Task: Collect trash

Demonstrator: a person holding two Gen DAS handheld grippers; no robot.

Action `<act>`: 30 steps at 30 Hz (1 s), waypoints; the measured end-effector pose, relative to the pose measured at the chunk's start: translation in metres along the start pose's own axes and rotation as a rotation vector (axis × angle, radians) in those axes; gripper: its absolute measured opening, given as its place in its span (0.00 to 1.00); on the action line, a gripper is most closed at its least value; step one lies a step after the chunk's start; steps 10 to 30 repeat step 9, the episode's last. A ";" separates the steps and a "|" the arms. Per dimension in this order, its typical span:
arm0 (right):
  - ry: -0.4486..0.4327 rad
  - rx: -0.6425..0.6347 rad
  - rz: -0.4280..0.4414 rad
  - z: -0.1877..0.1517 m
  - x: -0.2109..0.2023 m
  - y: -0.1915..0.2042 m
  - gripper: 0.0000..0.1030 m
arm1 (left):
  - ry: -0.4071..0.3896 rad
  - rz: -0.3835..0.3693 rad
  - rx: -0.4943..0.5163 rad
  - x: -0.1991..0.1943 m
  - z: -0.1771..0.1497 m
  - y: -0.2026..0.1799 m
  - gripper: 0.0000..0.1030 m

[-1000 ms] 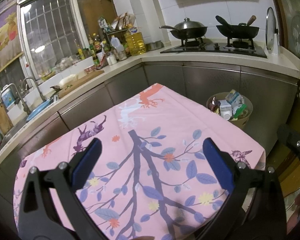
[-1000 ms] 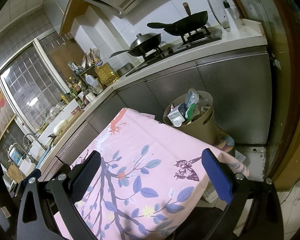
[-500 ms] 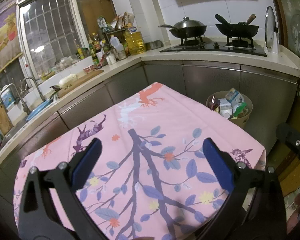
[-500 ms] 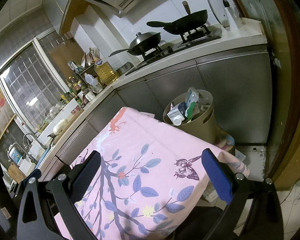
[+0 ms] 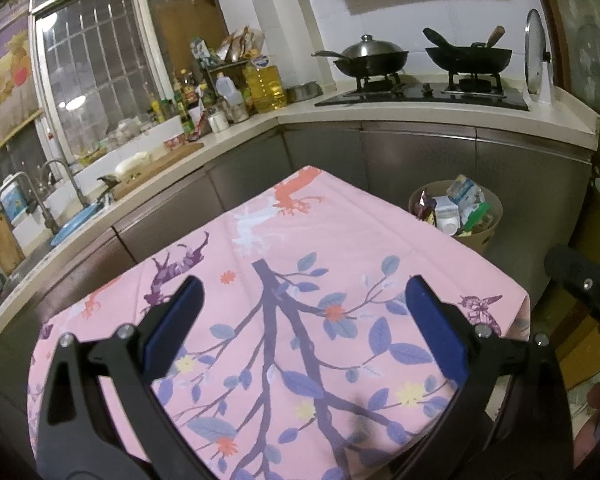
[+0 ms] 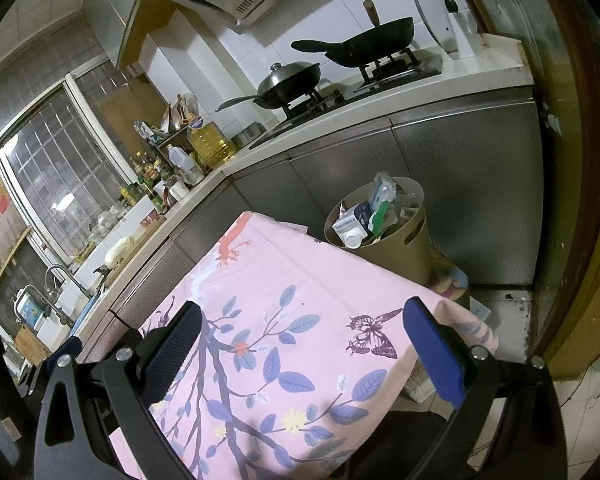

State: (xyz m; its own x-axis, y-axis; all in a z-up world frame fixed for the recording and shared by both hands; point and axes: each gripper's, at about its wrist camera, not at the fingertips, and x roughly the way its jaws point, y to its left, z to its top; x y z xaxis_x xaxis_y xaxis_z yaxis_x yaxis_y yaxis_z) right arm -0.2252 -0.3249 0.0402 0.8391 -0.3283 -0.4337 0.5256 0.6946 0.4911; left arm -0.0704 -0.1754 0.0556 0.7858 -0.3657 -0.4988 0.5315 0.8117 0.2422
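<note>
**Both grippers empty over the table**

While we hold the left gripper (image 5: 300, 312) spread wide and empty above the pink cloth (image 5: 300, 240), the bin (image 5: 456, 216) of trash stands beyond the table's far right edge.

From the right wrist, our right gripper (image 6: 300, 340) gapes too, grasping nothing; the bin (image 6: 380, 224) sits against the cabinets.

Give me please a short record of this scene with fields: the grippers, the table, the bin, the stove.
left gripper: open, holds nothing, above the table
right gripper: open, holds nothing, above the table
table: covered by pink floral cloth; no trash visible on it
trash bin: on the floor beyond the table's far edge, full of cartons and wrappers
stove: lidded wok and open wok on the burners
</note>
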 end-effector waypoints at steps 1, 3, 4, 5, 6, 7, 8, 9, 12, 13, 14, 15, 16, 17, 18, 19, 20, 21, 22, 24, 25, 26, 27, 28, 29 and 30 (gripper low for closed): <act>0.000 0.001 -0.001 0.000 0.000 0.000 0.94 | 0.001 0.001 0.000 0.000 -0.001 0.002 0.94; -0.001 0.001 -0.007 -0.004 -0.002 0.001 0.94 | 0.007 -0.008 -0.002 0.000 -0.001 0.002 0.94; -0.002 0.001 -0.008 -0.006 -0.004 0.002 0.94 | 0.012 -0.011 -0.004 0.001 -0.002 0.003 0.94; -0.002 0.001 -0.009 -0.008 -0.005 0.003 0.94 | 0.015 -0.012 -0.003 0.002 -0.001 0.002 0.94; 0.001 0.001 -0.006 -0.005 -0.003 0.001 0.94 | 0.017 -0.011 -0.004 0.002 -0.001 0.003 0.94; 0.003 0.002 -0.006 -0.007 -0.004 0.002 0.94 | 0.019 -0.011 -0.004 0.002 -0.002 0.004 0.94; 0.003 0.003 -0.006 -0.008 -0.005 0.002 0.94 | 0.020 -0.012 -0.004 0.003 -0.001 0.004 0.94; 0.001 0.001 -0.006 -0.006 -0.003 0.002 0.94 | 0.021 -0.014 -0.004 0.003 -0.001 0.005 0.94; 0.001 0.001 -0.006 -0.006 -0.003 0.002 0.94 | 0.021 -0.014 -0.004 0.003 -0.001 0.005 0.94; 0.001 0.001 -0.006 -0.006 -0.003 0.002 0.94 | 0.021 -0.014 -0.004 0.003 -0.001 0.005 0.94; 0.001 0.001 -0.006 -0.006 -0.003 0.002 0.94 | 0.021 -0.014 -0.004 0.003 -0.001 0.005 0.94; 0.001 0.001 -0.006 -0.006 -0.003 0.002 0.94 | 0.021 -0.014 -0.004 0.003 -0.001 0.005 0.94; 0.001 0.001 -0.006 -0.006 -0.003 0.002 0.94 | 0.021 -0.014 -0.004 0.003 -0.001 0.005 0.94; 0.001 0.001 -0.006 -0.006 -0.003 0.002 0.94 | 0.021 -0.014 -0.004 0.003 -0.001 0.005 0.94; 0.001 0.001 -0.006 -0.006 -0.003 0.002 0.94 | 0.021 -0.014 -0.004 0.003 -0.001 0.005 0.94; 0.001 0.001 -0.006 -0.006 -0.003 0.002 0.94 | 0.021 -0.014 -0.004 0.003 -0.001 0.005 0.94; 0.001 0.001 -0.006 -0.006 -0.003 0.002 0.94 | 0.021 -0.014 -0.004 0.003 -0.001 0.005 0.94; 0.001 0.001 -0.006 -0.006 -0.003 0.002 0.94 | 0.021 -0.014 -0.004 0.003 -0.001 0.005 0.94; 0.001 0.001 -0.006 -0.006 -0.003 0.002 0.94 | 0.021 -0.014 -0.004 0.003 -0.001 0.005 0.94; 0.001 0.001 -0.006 -0.006 -0.003 0.002 0.94 | 0.021 -0.014 -0.004 0.003 -0.001 0.005 0.94; 0.001 0.001 -0.006 -0.006 -0.003 0.002 0.94 | 0.021 -0.014 -0.004 0.003 -0.001 0.005 0.94; 0.001 0.001 -0.006 -0.006 -0.003 0.002 0.94 | 0.021 -0.014 -0.004 0.003 -0.001 0.005 0.94; 0.001 0.001 -0.006 -0.006 -0.003 0.002 0.94 | 0.021 -0.014 -0.004 0.003 -0.001 0.005 0.94; 0.001 0.001 -0.006 -0.006 -0.003 0.002 0.94 | 0.021 -0.014 -0.004 0.003 -0.001 0.005 0.94; 0.001 0.001 -0.006 -0.006 -0.003 0.002 0.94 | 0.021 -0.014 -0.004 0.003 -0.001 0.005 0.94; 0.001 0.001 -0.006 -0.006 -0.003 0.002 0.94 | 0.021 -0.014 -0.004 0.003 -0.001 0.005 0.94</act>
